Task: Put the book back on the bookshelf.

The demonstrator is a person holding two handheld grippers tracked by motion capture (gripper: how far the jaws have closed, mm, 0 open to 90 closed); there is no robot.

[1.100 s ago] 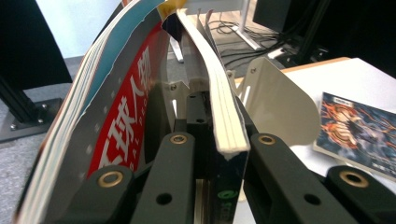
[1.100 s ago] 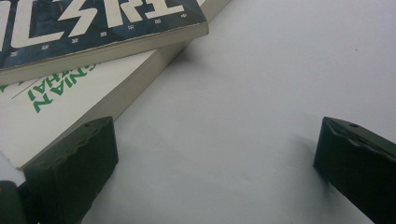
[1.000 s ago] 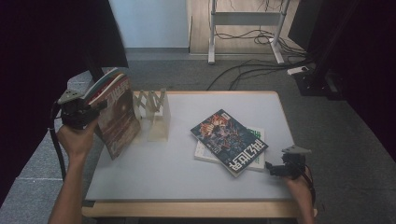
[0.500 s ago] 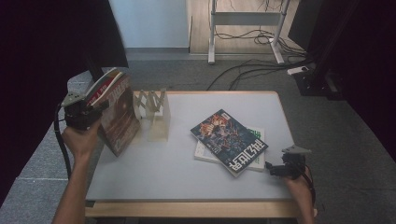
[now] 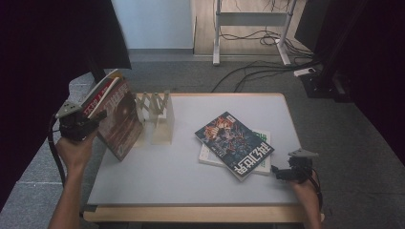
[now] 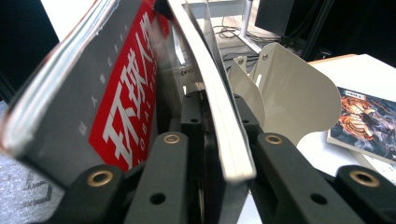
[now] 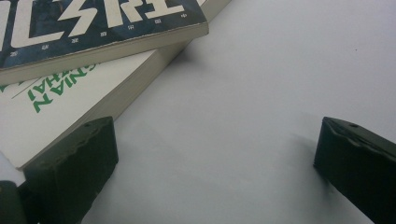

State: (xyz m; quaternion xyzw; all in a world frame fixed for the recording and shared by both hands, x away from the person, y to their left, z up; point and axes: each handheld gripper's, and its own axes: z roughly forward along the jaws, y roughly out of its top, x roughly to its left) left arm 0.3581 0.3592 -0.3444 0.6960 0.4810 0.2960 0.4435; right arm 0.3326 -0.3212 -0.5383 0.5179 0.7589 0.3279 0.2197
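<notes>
Glossy red-spined magazine [image 5: 117, 117] clamped in left hand-held gripper [image 5: 90, 125]

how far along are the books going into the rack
Done: nothing stands in the rack yet. In hand: the left claw is shut on a red book, tilted just left of the rack. Left: two stacked books lie flat on the table; the right claw is open beside them, holding nothing.

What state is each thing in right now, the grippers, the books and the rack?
Left gripper: shut on the red-covered magazine.
Red-covered magazine: lifted, tilted, beside the rack.
Book rack: upright, slots empty.
Dark-covered book: flat, closed, atop the white book.
White book: flat, underneath.
Right gripper: open, holding nothing.
</notes>
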